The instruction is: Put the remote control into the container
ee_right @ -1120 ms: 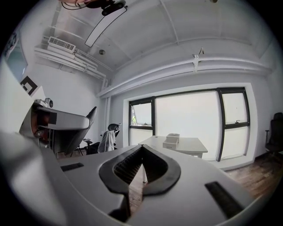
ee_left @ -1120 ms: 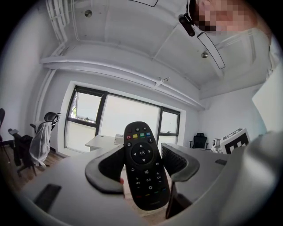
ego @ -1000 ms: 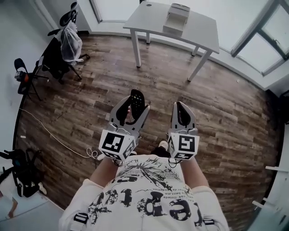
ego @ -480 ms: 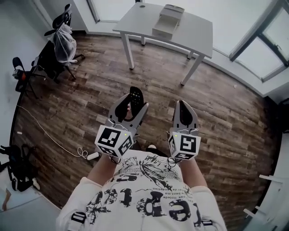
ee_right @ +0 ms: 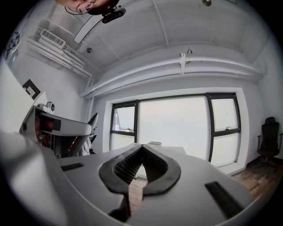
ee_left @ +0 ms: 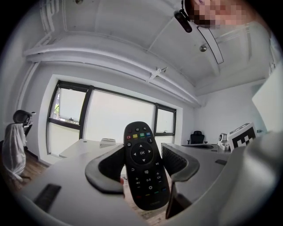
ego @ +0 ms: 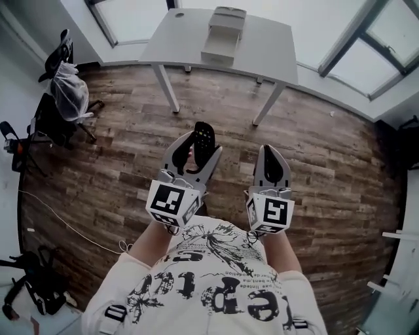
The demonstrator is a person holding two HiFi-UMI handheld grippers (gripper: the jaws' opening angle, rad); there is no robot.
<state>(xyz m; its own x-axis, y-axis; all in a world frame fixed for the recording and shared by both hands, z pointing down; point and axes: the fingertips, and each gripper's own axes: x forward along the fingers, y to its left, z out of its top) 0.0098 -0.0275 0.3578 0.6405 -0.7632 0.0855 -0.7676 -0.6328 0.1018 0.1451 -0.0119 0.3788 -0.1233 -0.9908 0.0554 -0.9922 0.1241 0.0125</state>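
Remote control (ee_left: 143, 165) gripped by left gripper (ee_left: 142, 153), button colours only in its view, right gripper (ee_right: 142, 147) closed

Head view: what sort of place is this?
Probably a sparsely furnished office or lab room. A white table stands by large windows. An office chair with something white draped over it sits at the side. The wood-plank floor is mostly open.

The remote control (ee_left: 144, 176) between the jaws of the grey left gripper (ee_left: 143, 152) is black, with red, yellow, green and blue buttons. The right gripper (ee_right: 142, 146) is grey too, with black ribbed pads (ee_right: 127, 165). Beyond the jaws, the floor (ego: 314, 150) is brown planking and the table (ego: 262, 46) is white.
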